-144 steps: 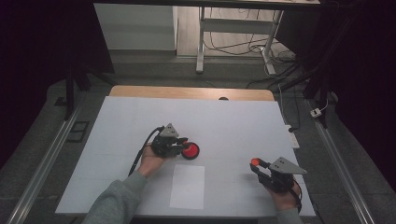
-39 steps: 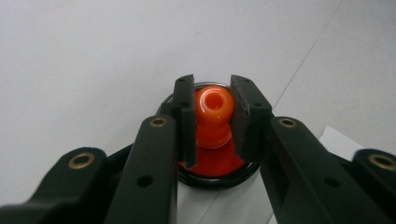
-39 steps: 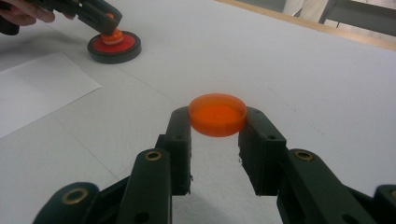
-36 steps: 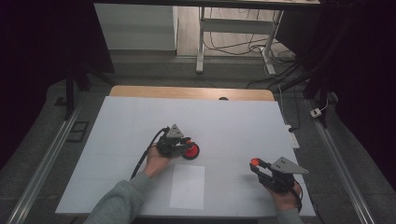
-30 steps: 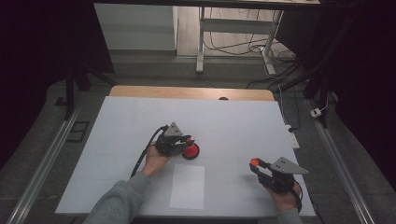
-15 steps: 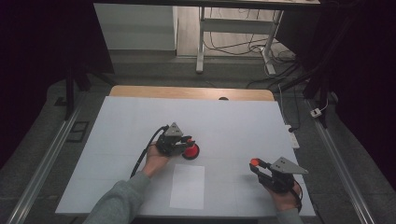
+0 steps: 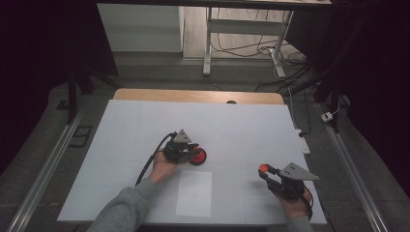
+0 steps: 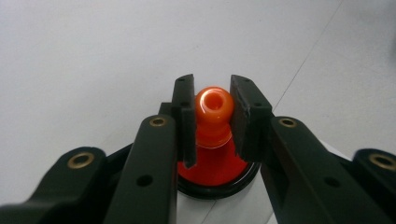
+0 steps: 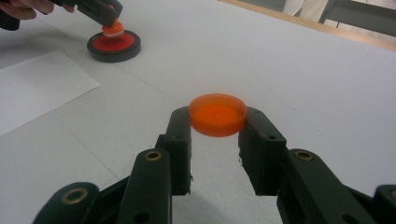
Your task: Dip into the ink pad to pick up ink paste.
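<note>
Left gripper (image 8: 208, 114) clamps stamp knob (image 8: 214, 105); right gripper (image 9: 217, 126) grips orange cap (image 9: 217, 113).

One camera looks down on my worktop (image 7: 251, 121) from above, facing forward. Two ride close behind my jaws, and all three views share the red stamp (image 9: 113, 42).

Your table (image 7: 145, 121) is covered in white, with a bare wooden strip (image 7: 193, 95) along its far edge. Near the front edge lies a white paper sheet (image 7: 194, 192); just beyond it sits the red, black-rimmed stamp pad (image 7: 197, 157).
</note>
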The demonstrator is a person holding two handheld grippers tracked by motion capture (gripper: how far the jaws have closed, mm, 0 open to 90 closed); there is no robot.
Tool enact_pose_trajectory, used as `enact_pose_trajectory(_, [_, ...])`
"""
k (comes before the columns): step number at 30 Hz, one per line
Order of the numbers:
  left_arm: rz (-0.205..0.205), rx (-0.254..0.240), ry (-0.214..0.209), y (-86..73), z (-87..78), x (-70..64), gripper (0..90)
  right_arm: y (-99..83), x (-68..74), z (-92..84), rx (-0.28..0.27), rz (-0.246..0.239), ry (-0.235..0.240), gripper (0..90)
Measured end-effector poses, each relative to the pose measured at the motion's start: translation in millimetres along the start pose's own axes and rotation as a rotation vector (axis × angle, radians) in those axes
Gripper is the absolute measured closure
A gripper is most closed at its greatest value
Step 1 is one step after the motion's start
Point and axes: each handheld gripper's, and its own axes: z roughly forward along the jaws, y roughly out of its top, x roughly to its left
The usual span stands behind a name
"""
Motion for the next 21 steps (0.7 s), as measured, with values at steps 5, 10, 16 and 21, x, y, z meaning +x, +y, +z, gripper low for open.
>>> enact_pose_trajectory(5, [0.001,0.011,0.005,-1.6,3.5,0.3,72.6,-0.1,-0.3,-0.2,0.0,0.0,0.0,64.6])
enact_pose_trajectory(10, [0.002,0.017,0.001,-2.6,5.5,0.1,72.7,-0.3,-0.5,-0.2,0.001,0.001,0.002,64.6])
enact_pose_trajectory(16, [0.009,0.019,0.018,-3.4,6.2,-2.6,72.8,0.0,0.7,-0.2,0.002,-0.001,0.002,64.7])
enact_pose_trajectory(21, [0.024,0.029,0.037,-2.5,6.7,-5.4,73.0,-0.2,0.9,0.2,0.004,-0.001,0.003,64.6])
